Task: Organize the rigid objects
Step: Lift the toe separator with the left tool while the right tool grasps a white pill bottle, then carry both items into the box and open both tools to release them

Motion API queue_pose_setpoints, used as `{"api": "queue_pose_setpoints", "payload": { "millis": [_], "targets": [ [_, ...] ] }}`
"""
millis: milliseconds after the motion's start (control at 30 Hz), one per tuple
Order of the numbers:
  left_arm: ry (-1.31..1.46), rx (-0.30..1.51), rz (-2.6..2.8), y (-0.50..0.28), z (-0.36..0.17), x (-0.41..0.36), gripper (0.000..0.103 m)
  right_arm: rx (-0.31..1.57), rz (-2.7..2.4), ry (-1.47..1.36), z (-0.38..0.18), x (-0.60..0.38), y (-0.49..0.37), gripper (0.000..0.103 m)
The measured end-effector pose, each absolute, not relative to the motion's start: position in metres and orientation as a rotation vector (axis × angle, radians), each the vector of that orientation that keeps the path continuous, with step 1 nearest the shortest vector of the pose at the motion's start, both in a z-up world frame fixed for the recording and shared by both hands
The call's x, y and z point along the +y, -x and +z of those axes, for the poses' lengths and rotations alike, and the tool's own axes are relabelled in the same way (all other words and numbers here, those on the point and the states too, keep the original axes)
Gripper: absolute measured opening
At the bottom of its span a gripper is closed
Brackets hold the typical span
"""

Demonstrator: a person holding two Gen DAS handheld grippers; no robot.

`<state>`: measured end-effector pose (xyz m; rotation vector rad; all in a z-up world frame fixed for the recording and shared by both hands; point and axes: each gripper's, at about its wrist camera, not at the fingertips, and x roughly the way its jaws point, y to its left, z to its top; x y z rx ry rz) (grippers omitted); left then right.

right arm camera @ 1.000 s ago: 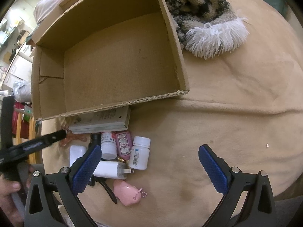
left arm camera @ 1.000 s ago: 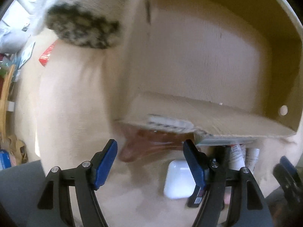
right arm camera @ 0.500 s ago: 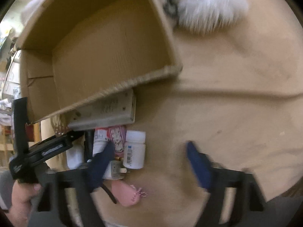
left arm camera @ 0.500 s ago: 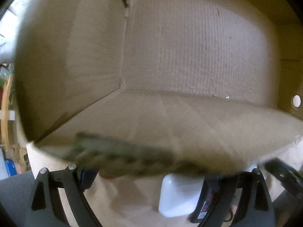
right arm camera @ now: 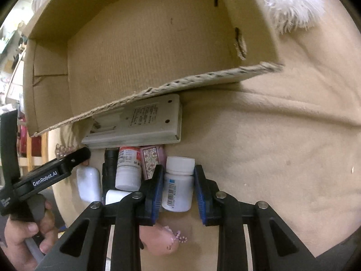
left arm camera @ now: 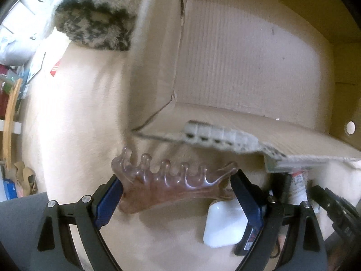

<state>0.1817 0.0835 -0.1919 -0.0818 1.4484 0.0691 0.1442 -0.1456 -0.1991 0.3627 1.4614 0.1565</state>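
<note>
The right tongs [right arm camera: 177, 188] are closing around the white bottle [right arm camera: 179, 184], which stands just in front of the cardboard box [right arm camera: 140, 45]; grip its body squarely (not the cap). The left tongs [left arm camera: 178, 199] hold the translucent hair claw [left arm camera: 171, 180] across its length. A second ago both tongs were empty and the claw lay by the box wall.

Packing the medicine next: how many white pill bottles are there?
2. One white pill bottle lies between the closing right gripper's pads; another lies just left of it. More may be hidden.
</note>
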Motion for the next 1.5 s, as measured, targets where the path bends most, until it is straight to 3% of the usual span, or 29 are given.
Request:
{"api": "queue_pose_setpoints", "payload": {
  "millis": [633, 900, 1200, 1500],
  "targets": [
    [0.146, 1.351, 0.039, -0.141, -0.162, 0.151, 0.091, 1.283, 0.225, -0.521, -0.148, -0.184, -0.118, 0.028],
    [0.148, 1.205, -0.002, -0.128, -0.112, 0.156, 0.091, 1.114, 0.276, -0.473, -0.11, -0.174, -0.111, 0.028],
    [0.091, 1.035, -0.084, -0.136, -0.029, 0.105, 0.091, 0.977, 0.321, -0.406, -0.065, -0.166, -0.126, 0.028],
    [0.048, 1.037, -0.135, -0.195, -0.035, 0.072, 0.091, 0.99, 0.288, -0.333, -0.063, -0.17, -0.175, 0.028]
  ]
}}
